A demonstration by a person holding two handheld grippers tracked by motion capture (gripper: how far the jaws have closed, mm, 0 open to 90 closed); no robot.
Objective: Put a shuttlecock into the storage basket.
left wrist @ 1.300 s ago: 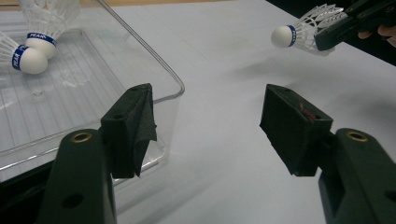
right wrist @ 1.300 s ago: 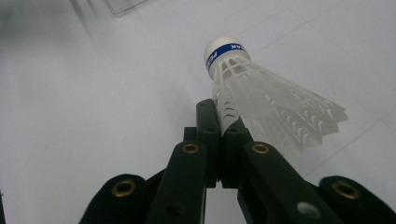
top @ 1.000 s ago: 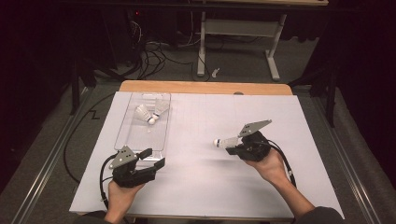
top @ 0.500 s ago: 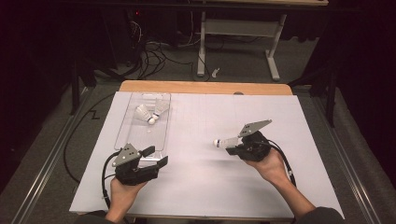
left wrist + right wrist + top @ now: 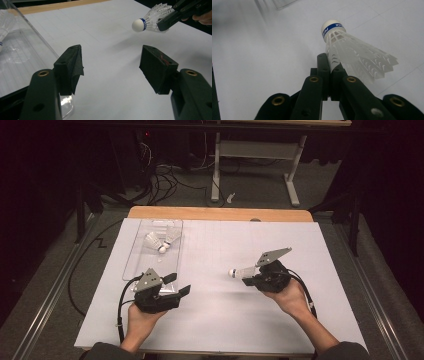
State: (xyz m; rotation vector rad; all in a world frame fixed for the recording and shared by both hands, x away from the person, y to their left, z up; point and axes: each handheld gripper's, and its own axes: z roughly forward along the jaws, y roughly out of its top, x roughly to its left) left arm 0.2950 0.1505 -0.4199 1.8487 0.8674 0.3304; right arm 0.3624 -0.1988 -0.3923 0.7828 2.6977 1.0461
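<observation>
While the right gripper (image 5: 248,275) pinches a shuttlecock (image 5: 352,53) by its skirt above the table's middle, the left gripper (image 5: 176,285) waits spread, near left. Featherlight and easily crushed, it's probably safest gripped gently near the cork.

Shuttlecock (image 5: 240,272) in right gripper (image 5: 251,279)

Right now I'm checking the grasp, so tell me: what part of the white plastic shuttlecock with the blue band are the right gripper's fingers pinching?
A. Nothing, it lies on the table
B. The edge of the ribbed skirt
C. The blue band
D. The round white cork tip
B: in the right gripper view, the right gripper is shut on the skirt edge of the white plastic shuttlecock, its cork tip pointing away, free.
</observation>
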